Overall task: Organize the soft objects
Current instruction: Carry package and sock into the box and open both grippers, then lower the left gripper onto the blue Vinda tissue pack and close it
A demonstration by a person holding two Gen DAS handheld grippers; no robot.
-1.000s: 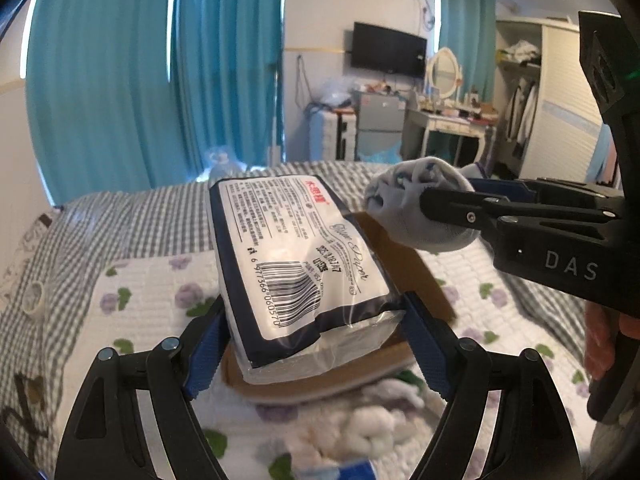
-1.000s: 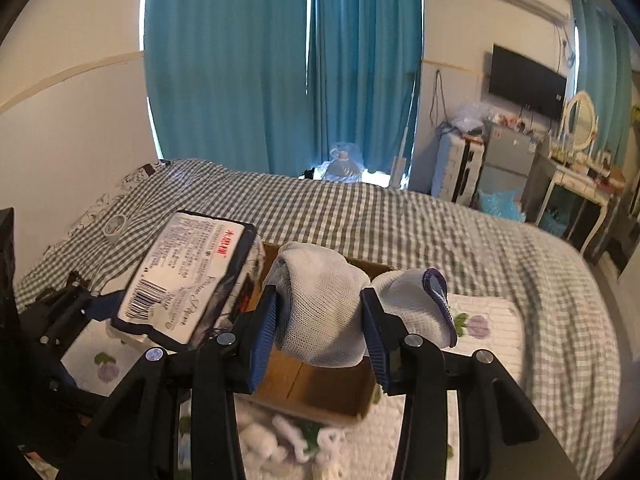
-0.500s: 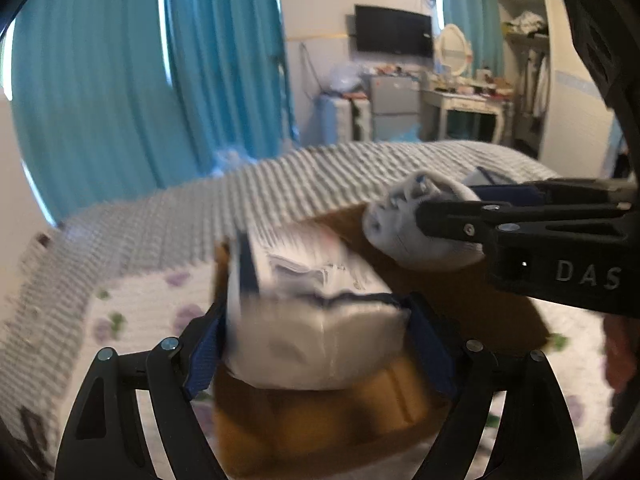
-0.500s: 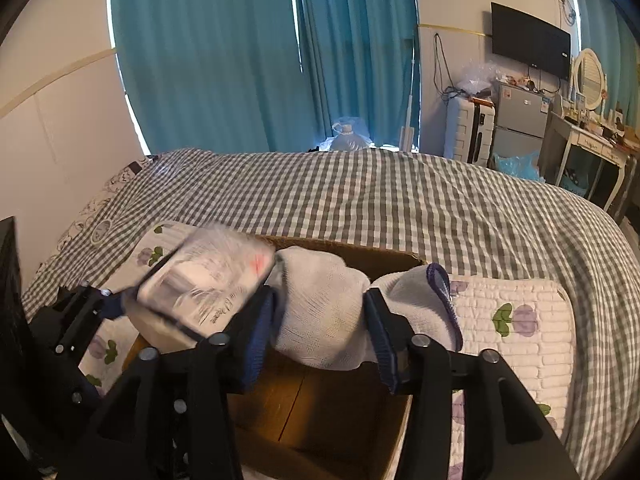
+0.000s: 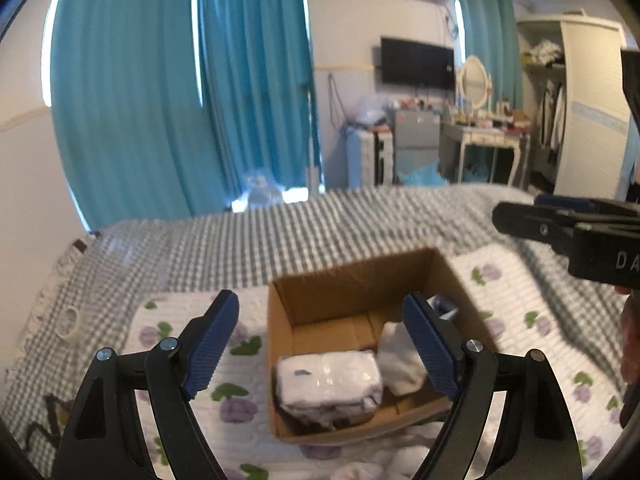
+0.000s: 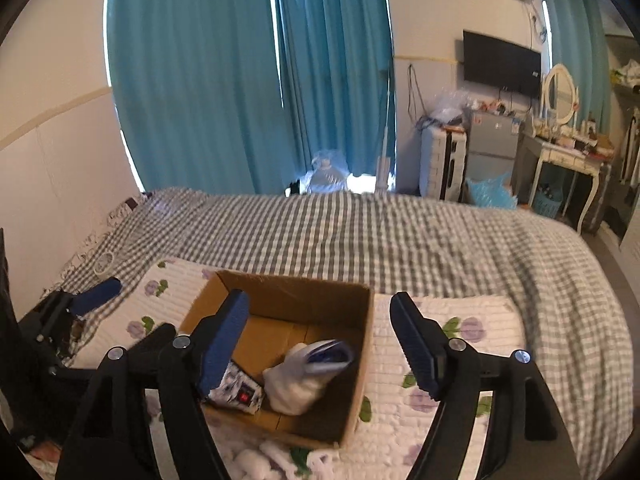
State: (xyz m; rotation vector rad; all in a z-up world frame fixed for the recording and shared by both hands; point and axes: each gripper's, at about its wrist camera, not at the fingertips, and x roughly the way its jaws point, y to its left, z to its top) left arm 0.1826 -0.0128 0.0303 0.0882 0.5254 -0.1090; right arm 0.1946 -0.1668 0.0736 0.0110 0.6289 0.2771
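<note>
Now both hand-held grippers, left (image 5: 320, 342) & right (image 6: 318, 344), agape w/ nothing between, above cardboard box (image 6: 362, 344) w/ tissue pack (image 5: 328, 384), sock bundle (image 6: 302, 380).

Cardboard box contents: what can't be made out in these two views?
- Tissue pack: print blurred in the left view; mostly hidden behind the right gripper's finger in the right view.
- Sock bundle: partly covered by the left gripper's finger in the left view.
- Cardboard box floor under both: hidden.
</note>
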